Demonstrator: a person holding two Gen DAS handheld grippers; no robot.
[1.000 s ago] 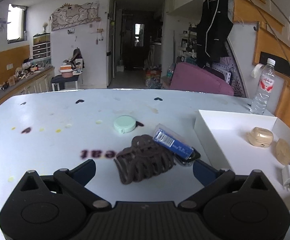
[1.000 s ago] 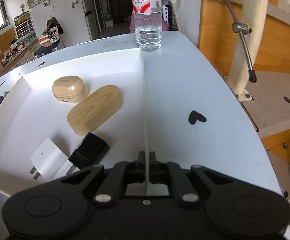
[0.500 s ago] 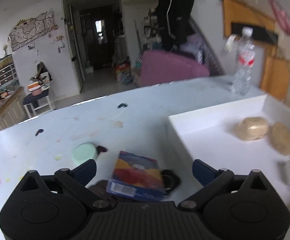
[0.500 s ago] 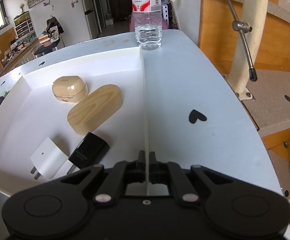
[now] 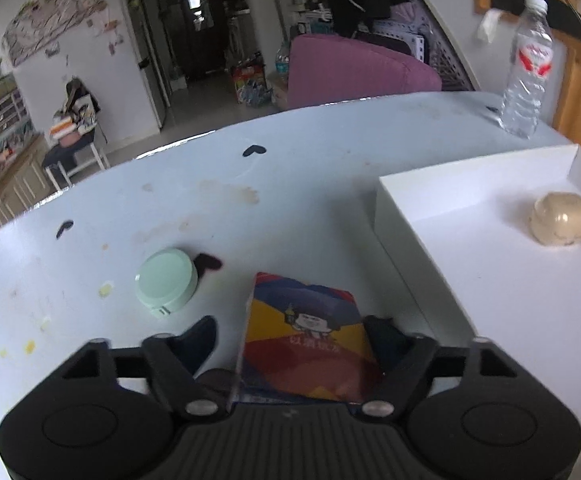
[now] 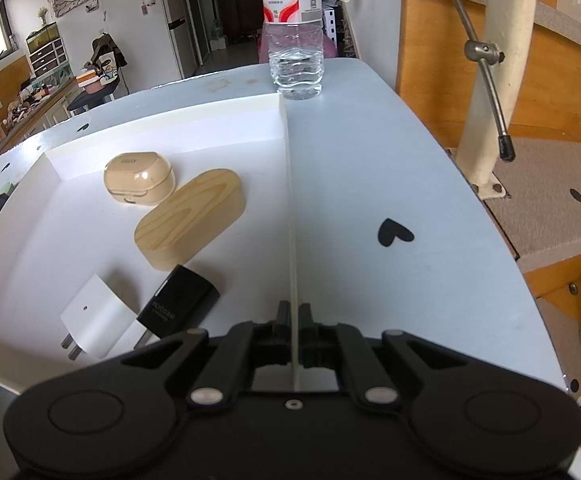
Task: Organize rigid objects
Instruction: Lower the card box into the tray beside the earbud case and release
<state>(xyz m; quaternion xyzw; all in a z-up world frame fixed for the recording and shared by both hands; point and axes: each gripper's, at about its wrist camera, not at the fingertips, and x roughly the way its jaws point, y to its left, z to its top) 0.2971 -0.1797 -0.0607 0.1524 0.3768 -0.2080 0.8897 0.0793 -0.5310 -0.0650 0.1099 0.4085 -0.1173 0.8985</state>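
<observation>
Left gripper [image 5: 290,340] brackets the colourful card box [image 5: 306,344], contact unclear. Right gripper [image 6: 294,316] pinches the white tray [image 6: 286,140] wall, likely steadying it for loading.

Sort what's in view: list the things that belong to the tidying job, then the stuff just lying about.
Job:
card box, between the left tongs
mint case
tray, wall pinched by the right tongs
earbud case
wooden case
white charger
black charger

Lying about:
water bottle
purple chair
</observation>
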